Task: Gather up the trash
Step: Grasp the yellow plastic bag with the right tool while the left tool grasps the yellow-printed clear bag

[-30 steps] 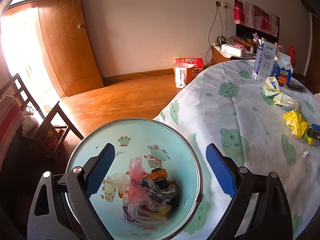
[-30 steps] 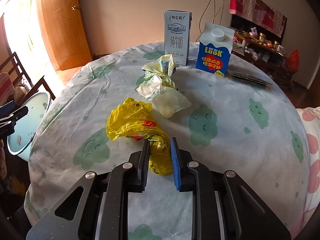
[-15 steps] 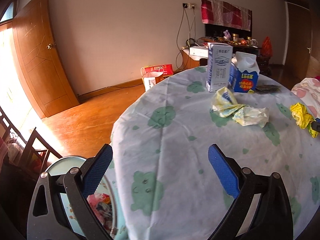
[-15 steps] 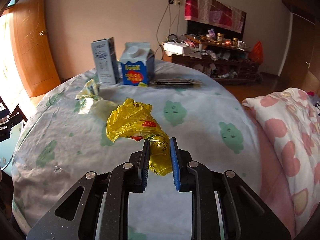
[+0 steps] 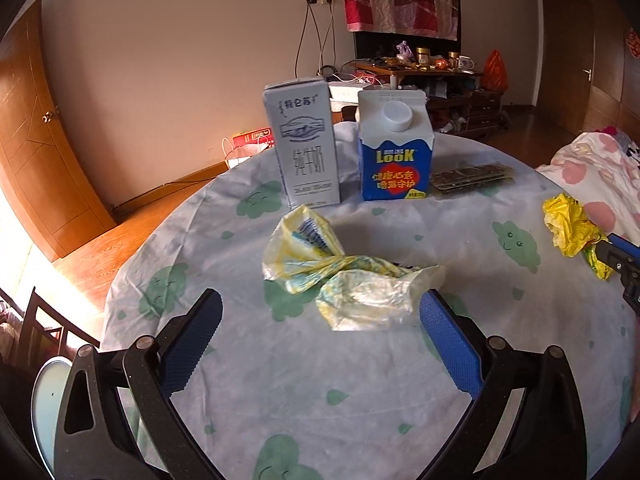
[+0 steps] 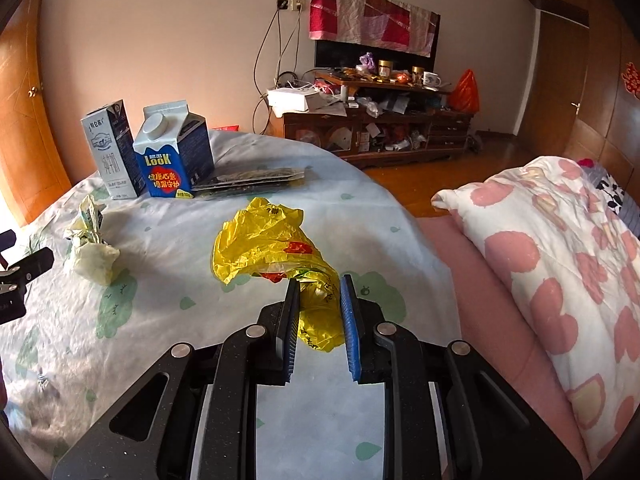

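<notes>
My right gripper (image 6: 319, 288) is shut on the tail of a crumpled yellow plastic bag (image 6: 264, 244) that rests on the table; the bag also shows at the right edge of the left wrist view (image 5: 570, 226). My left gripper (image 5: 320, 312) is open and empty, just in front of a crumpled pale yellow wrapper (image 5: 344, 276), which also shows in the right wrist view (image 6: 93, 252). The light blue trash bin (image 5: 40, 408) shows only as a rim at the lower left, beside the table.
A grey milk carton (image 5: 304, 144) and a blue LOOK carton (image 5: 394, 144) stand at the far side of the round table (image 5: 320, 400). Flat dark packets (image 5: 470, 176) lie beside them. A pink-spotted quilt (image 6: 560, 240) lies to the right.
My left gripper has swung from above the trash bin to over the table, up to the pale wrapper. My right gripper has turned right, still shut on the yellow bag.
</notes>
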Tool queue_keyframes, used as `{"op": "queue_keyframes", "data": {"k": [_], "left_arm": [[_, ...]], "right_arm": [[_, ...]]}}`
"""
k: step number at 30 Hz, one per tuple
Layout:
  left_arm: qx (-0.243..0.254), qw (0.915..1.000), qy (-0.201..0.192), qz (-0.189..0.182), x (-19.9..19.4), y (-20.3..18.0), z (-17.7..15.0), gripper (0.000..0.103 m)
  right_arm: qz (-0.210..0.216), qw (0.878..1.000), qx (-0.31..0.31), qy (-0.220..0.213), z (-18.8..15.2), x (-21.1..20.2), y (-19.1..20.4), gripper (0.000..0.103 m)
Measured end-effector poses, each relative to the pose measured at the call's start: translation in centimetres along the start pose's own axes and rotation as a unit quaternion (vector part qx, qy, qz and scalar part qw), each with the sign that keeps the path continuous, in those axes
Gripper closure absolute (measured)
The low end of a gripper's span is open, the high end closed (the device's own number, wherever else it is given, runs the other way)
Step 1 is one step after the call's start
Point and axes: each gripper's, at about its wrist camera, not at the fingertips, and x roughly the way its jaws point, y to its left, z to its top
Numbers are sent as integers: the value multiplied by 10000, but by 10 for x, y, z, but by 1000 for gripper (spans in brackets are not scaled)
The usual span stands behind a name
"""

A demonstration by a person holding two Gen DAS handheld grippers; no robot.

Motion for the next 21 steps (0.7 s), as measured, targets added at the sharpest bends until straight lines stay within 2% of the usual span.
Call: {"op": "queue_keyframes", "data": {"k": [6,8,9,11,14,17,21], "left_arm": [[56,9997,241,-18,23,-19,5,6],[57,9995,302,-15,27,-19,3,9],[74,9995,318,-53,28,-19,2,14],[98,9986,450,-244,30,-17,-1,52],[141,9973,549,-472,31,-15,-4,84],[234,9974,465,-505,22,-9,-7,92],[306,9978,330,-495,1,6,-12,92]], "right_arm": [[195,9998,-27,10,1,4,4,82],[245,9997,-22,20,0,4,5,82],[263,9996,-24,20,0,4,7,82],[311,9995,-36,-1,-1,3,10,82],[381,9993,-46,-8,-3,1,14,82],[432,9990,-56,-29,-5,-2,20,82],[490,9987,-96,-67,-5,-8,30,82]]}}
